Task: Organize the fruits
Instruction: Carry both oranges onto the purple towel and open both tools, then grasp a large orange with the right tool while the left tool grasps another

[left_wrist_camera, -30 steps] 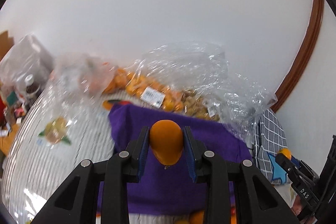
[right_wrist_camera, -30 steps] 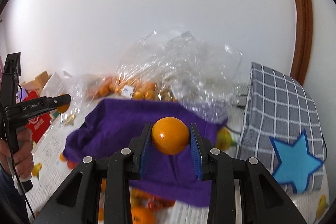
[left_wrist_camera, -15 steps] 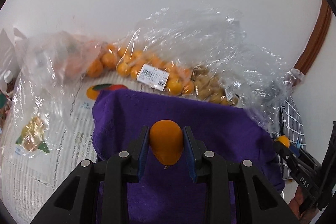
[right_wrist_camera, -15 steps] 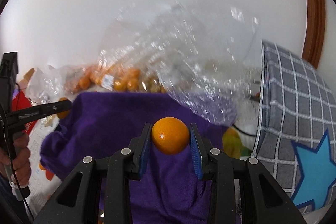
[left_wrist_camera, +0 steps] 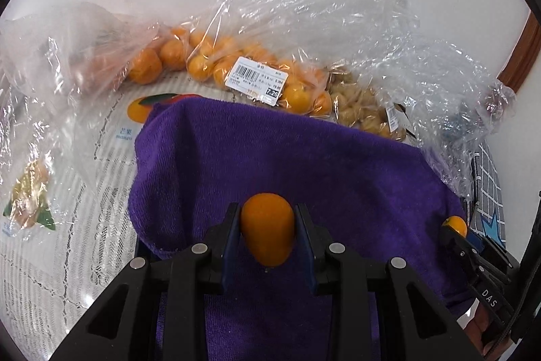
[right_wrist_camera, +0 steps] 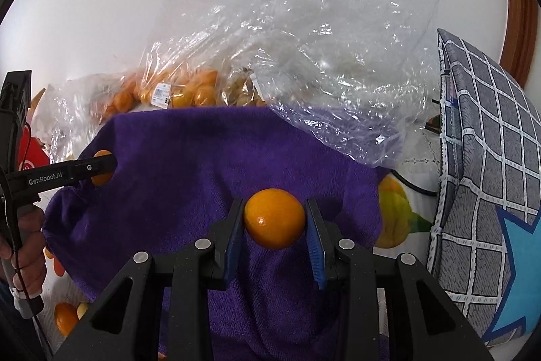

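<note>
I am holding an oval fruit [left_wrist_camera: 267,234] in my left tongs [left_wrist_camera: 267,239], pads pinching its widest part, over the purple towel [left_wrist_camera: 304,164]. My right tongs [right_wrist_camera: 274,232] are clamping a round orange [right_wrist_camera: 274,218] across its middle, above the towel's right edge. Both seem light, smooth and easily bruised, so I am judging a gentle squeeze at the widest girth best.

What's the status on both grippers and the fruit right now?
Left gripper shut on an orange fruit. Right gripper shut on a round orange. Both over the purple towel; nothing blocking.
</note>
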